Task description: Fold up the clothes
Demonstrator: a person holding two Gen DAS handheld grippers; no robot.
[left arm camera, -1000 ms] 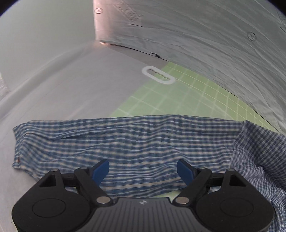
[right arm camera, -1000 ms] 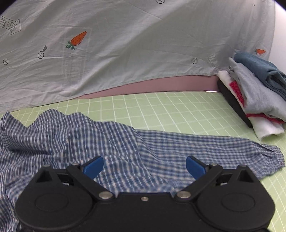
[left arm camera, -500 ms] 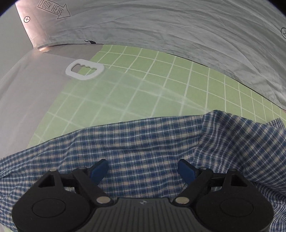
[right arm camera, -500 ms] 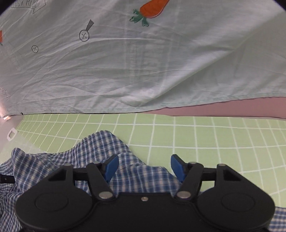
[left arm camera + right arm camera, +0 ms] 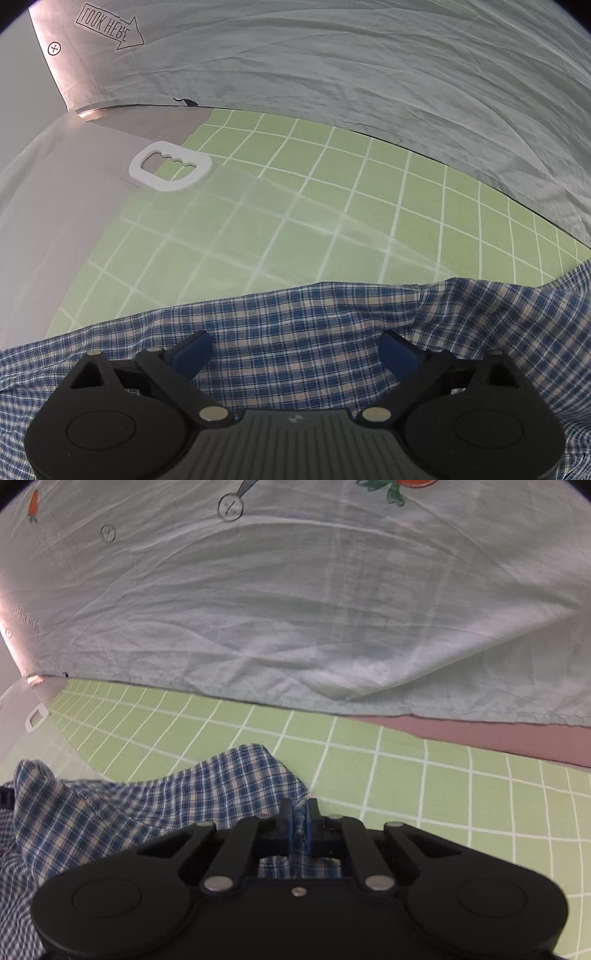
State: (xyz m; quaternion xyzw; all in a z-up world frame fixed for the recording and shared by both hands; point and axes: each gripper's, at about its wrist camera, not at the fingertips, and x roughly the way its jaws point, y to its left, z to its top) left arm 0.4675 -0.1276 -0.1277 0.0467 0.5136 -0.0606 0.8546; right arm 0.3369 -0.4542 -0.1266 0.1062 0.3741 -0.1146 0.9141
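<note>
A pale green mat [image 5: 369,192] ruled with a white grid covers the tabletop, and a wrinkled grey-green sheet [image 5: 332,66] hangs behind it; the sheet carries printed carrots, small circled crosses and an arrow reading "LOOK HERE". In the right wrist view a strip of pink surface [image 5: 480,738] shows between the mat and the sheet's hem, toward 2 o'clock.

The shirt [image 5: 295,325], blue and white check with tan threads, lies crumpled on the mat. In the left wrist view it fills the lower part of the picture, its long axis running roughly from 9 o'clock to 3 o'clock, with its far edge rising toward 3 o'clock into a raised fold. In the right wrist view the cloth bunches from 8 o'clock toward the centre and comes to a rounded peak at about 11 o'clock of the fingers.

A translucent white plastic board [image 5: 74,221] with a cut-out handle [image 5: 170,170] lies at 10 o'clock in the left wrist view, partly over the mat, with the shirt's edge on it.

The left gripper [image 5: 295,350] hangs over the shirt with its fingers spread wide and opening; cloth lies below them, but the pads do not press on it. The right gripper [image 5: 300,821] has its fingers pressed together, pinching a fold of the shirt.
</note>
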